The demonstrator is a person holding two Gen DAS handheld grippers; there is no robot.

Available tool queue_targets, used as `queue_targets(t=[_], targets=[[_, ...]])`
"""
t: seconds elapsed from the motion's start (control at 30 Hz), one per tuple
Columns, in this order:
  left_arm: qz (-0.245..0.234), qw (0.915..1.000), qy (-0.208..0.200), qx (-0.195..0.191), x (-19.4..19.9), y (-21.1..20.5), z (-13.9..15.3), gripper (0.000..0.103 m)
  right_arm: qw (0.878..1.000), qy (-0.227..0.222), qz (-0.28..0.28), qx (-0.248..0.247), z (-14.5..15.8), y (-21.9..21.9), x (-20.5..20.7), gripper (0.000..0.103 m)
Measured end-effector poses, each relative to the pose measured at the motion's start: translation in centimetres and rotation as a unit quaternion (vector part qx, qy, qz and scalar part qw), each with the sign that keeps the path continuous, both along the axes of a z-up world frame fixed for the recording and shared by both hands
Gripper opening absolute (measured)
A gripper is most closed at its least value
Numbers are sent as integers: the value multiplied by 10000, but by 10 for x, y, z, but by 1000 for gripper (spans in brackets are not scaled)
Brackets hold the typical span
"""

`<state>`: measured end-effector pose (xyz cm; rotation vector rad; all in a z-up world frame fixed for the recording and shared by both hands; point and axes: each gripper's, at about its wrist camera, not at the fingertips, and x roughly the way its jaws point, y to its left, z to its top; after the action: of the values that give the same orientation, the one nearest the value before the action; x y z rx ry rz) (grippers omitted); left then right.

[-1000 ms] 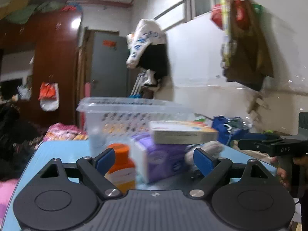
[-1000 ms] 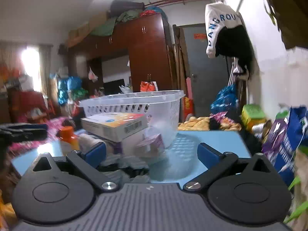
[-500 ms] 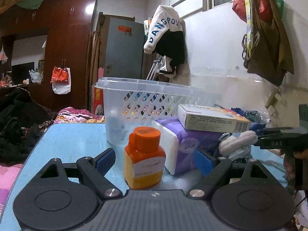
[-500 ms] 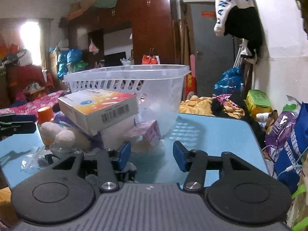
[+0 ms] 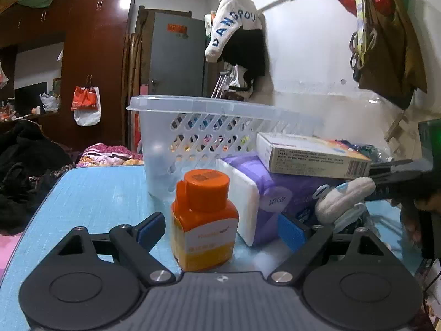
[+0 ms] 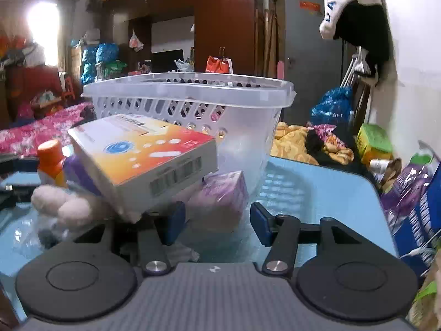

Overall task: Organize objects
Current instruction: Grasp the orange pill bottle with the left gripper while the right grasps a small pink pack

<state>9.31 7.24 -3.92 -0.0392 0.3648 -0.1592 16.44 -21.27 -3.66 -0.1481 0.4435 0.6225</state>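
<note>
Left gripper (image 5: 220, 230) stands wide, its two blue pads either side of one orange plastic bottle with an orange cap (image 5: 204, 220), not touching it. Ahead and right of it lies one purple-wrapped tissue pack (image 5: 264, 198), with one flat cardboard box (image 5: 311, 157) resting tilted on top, and one clear plastic perforated basket (image 5: 209, 129) stands behind on the blue tabletop (image 5: 96, 193). At far right a white plush toy (image 5: 341, 198) lies beside the pack.

Right gripper (image 6: 217, 222) has just narrowed to about half width; whether its pads grip anything I cannot tell. Only its view shows the box's orange and white printed face (image 6: 143, 149), a small purple packet (image 6: 220, 195) just ahead between the fingers, and crumpled clear plastic film (image 6: 30, 231) to the left.
</note>
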Motion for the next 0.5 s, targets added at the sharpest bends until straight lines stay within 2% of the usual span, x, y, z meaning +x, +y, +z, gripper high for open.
queue_targets(t=[0.07,0.13,0.2,0.27,0.5], targets=[[41,10000,48,3,2,0,0,91,10000,27,51,-39,-1,0,-2,49],[67,9999,107,-15,3,-1,0,90,9999,11,51,-142,-1,2,-3,49],[83,9999,133,6,4,-2,-1,79,9998,10,61,-168,0,1,-2,48],[248,9995,177,65,5,-2,-2,57,9999,24,51,-103,1,2,-3,48],[249,9997,19,-35,0,-2,-1,57,9998,-79,-148,81,5,-16,-11,48]])
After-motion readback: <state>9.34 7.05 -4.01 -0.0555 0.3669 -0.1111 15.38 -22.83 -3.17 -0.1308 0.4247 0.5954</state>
